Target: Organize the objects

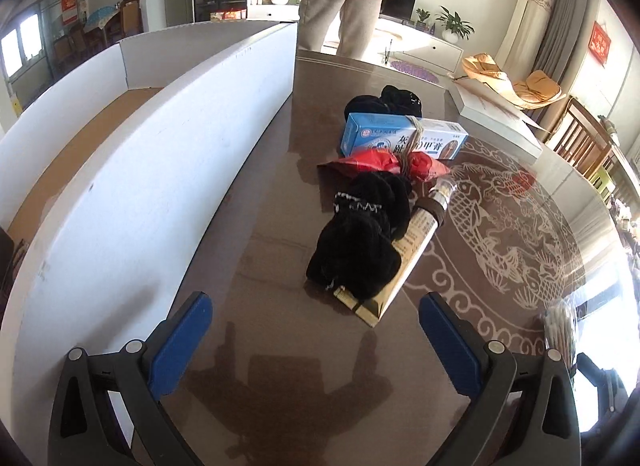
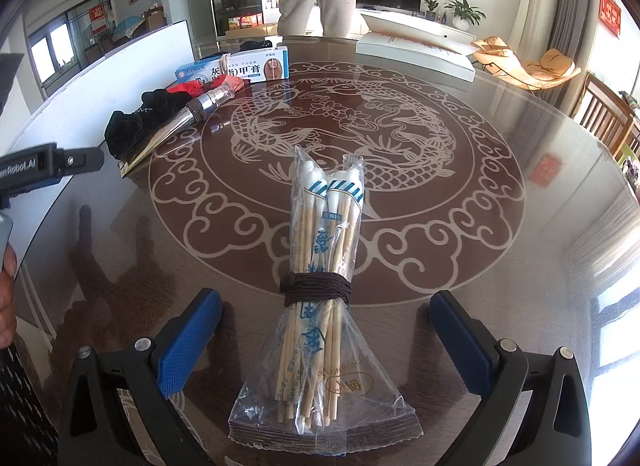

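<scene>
In the right wrist view the right gripper (image 2: 326,340) is held wide open and grips nothing; a chopstick bundle (image 2: 320,298) lies between its blue pads (image 2: 190,340) at lower centre, untouched as far as can be seen. The bundle is made of plastic-wrapped chopsticks and white spoons, tied with brown cord (image 2: 316,290), and rests on the glass table (image 2: 500,266).

In the left wrist view the left gripper (image 1: 316,340) is likewise spread wide and empty, with bare table between its pads. Ahead, at centre frame, a row of items is seen: a black cloth (image 1: 360,242) lying over a tube (image 1: 416,242), a red packet (image 1: 384,163) beyond it, then a blue box (image 1: 400,137) tied with string. A white box (image 1: 152,169) with an open cardboard floor fills the left of the frame.

The step in hand is judged to be the approach for a first pickup. The next move would call for the right jaws to be closed across the bundle near the cord, where it is narrowest, since the loose plastic could slip.
</scene>
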A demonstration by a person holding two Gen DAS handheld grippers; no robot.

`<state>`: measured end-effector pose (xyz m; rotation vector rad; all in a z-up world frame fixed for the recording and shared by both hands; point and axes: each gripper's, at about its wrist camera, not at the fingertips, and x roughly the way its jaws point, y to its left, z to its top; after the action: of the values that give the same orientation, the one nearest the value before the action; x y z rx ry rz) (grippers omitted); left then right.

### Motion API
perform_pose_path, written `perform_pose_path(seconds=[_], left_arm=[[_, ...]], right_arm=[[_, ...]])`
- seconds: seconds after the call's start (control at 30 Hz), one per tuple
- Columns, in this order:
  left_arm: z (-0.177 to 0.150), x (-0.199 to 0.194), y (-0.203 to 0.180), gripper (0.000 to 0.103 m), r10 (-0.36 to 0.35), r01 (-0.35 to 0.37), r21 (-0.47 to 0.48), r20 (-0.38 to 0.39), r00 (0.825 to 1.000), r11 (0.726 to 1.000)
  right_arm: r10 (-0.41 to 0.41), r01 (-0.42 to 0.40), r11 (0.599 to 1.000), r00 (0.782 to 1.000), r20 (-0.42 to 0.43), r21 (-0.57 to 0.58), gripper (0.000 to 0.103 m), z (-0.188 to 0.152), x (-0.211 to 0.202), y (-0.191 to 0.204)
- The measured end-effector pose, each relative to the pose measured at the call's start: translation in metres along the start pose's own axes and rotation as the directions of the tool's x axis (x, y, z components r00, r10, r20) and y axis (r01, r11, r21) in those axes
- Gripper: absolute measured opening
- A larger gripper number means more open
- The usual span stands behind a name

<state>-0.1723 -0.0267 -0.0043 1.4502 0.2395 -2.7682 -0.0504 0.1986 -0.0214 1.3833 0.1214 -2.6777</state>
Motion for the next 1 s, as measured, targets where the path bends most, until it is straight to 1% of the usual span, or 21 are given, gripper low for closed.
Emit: perform_pose_path(seconds=[0.03,0.1,0.13,0.17,0.2,0.23,0.27,0.37,0.47,0.53,0.57,0.6,0.63,0.67,0.7,0.73,0.77,0.8,0.87,1.0], left_arm=[[0.009,0.007,-0.002,0.102,-0.022,0.022,0.004,-0.011,1.000,1.000],[0.023,0.020,-0.008,0.101,-0.019,0.019,0.028,-0.013,1.000,0.999],[0.028,0.028,-0.010,0.093,-0.009,0.009,0.045,-0.009,1.000,0.999],[0.031,0.036,-0.010,0.077,0.004,-0.003,0.055,-0.010,1.000,0.998],[0.033,0.044,-0.008,0.054,-0.001,0.002,0.049,-0.022,1.000,0.999],[0.033,0.046,-0.006,0.046,0.013,-0.013,0.045,-0.003,1.000,0.999],[0.031,0.043,-0.006,0.034,0.040,-0.041,0.062,0.025,0.999,0.997],[0.015,0.034,-0.011,0.033,0.012,-0.015,0.097,0.033,0.999,0.995],[-0.024,0.009,-0.019,0.033,0.006,-0.010,0.141,0.033,0.999,0.990],[-0.051,-0.010,-0.020,0.034,0.003,-0.004,0.138,0.008,1.000,0.990],[-0.061,-0.018,-0.019,0.037,0.003,-0.002,0.137,-0.006,1.000,0.991],[-0.069,-0.023,-0.020,0.050,0.014,-0.012,0.148,-0.009,1.000,0.989],[-0.075,-0.024,-0.021,0.061,0.040,-0.037,0.166,-0.014,0.999,0.985],[-0.078,-0.022,-0.021,0.086,0.073,-0.069,0.178,-0.019,0.997,0.982],[-0.078,-0.020,-0.019,0.097,0.095,-0.090,0.175,-0.018,0.995,0.980],[-0.076,-0.018,-0.015,0.098,0.085,-0.080,0.156,-0.028,0.996,0.985],[-0.073,-0.015,-0.010,0.102,0.066,-0.061,0.136,-0.037,0.997,0.989],[-0.072,-0.012,-0.011,0.103,0.072,-0.066,0.147,-0.038,0.997,0.987],[-0.075,-0.012,-0.010,0.103,0.060,-0.058,0.154,-0.006,0.998,0.986],[-0.075,-0.013,-0.010,0.103,0.060,-0.059,0.153,0.000,0.998,0.987]], right_arm=[[0.000,0.000,1.000,1.000,0.000,0.000,0.103,0.000,0.000,0.000],[0.000,0.000,1.000,1.000,0.000,0.000,0.103,0.000,0.000,0.000],[0.000,0.000,1.000,1.000,0.000,0.000,0.103,0.000,0.000,0.000],[0.000,0.000,1.000,1.000,0.000,0.000,0.103,0.000,0.000,0.000],[0.000,0.000,1.000,1.000,0.000,0.000,0.103,0.000,0.000,0.000],[0.000,0.000,1.000,1.000,0.000,0.000,0.103,0.000,0.000,0.000],[0.000,0.000,1.000,1.000,0.000,0.000,0.103,0.000,0.000,0.000],[0.000,0.000,1.000,1.000,0.000,0.000,0.103,0.000,0.000,0.000],[0.000,0.000,1.000,1.000,0.000,0.000,0.103,0.000,0.000,0.000],[0.000,0.000,1.000,1.000,0.000,0.000,0.103,0.000,0.000,0.000],[0.000,0.000,1.000,1.000,0.000,0.000,0.103,0.000,-0.001,0.000],[0.000,0.000,1.000,1.000,0.000,0.000,0.103,0.000,0.000,0.000],[0.000,0.000,1.000,1.000,0.000,0.000,0.103,0.000,-0.001,0.000],[0.000,0.000,1.000,1.000,0.000,0.000,0.103,0.000,-0.001,0.000],[0.000,0.000,1.000,1.000,0.000,0.000,0.103,0.000,-0.001,0.000],[0.000,0.000,1.000,1.000,0.000,0.000,0.103,0.000,-0.001,0.000],[0.000,0.000,1.000,1.000,0.000,0.000,0.103,0.000,-0.001,0.000],[0.000,0.000,1.000,1.000,0.000,0.000,0.103,0.000,-0.001,0.000],[0.001,-0.001,1.000,1.000,0.000,0.000,0.103,0.000,0.000,0.001],[0.001,-0.001,1.000,1.000,0.000,0.000,0.103,0.000,0.000,0.001]])
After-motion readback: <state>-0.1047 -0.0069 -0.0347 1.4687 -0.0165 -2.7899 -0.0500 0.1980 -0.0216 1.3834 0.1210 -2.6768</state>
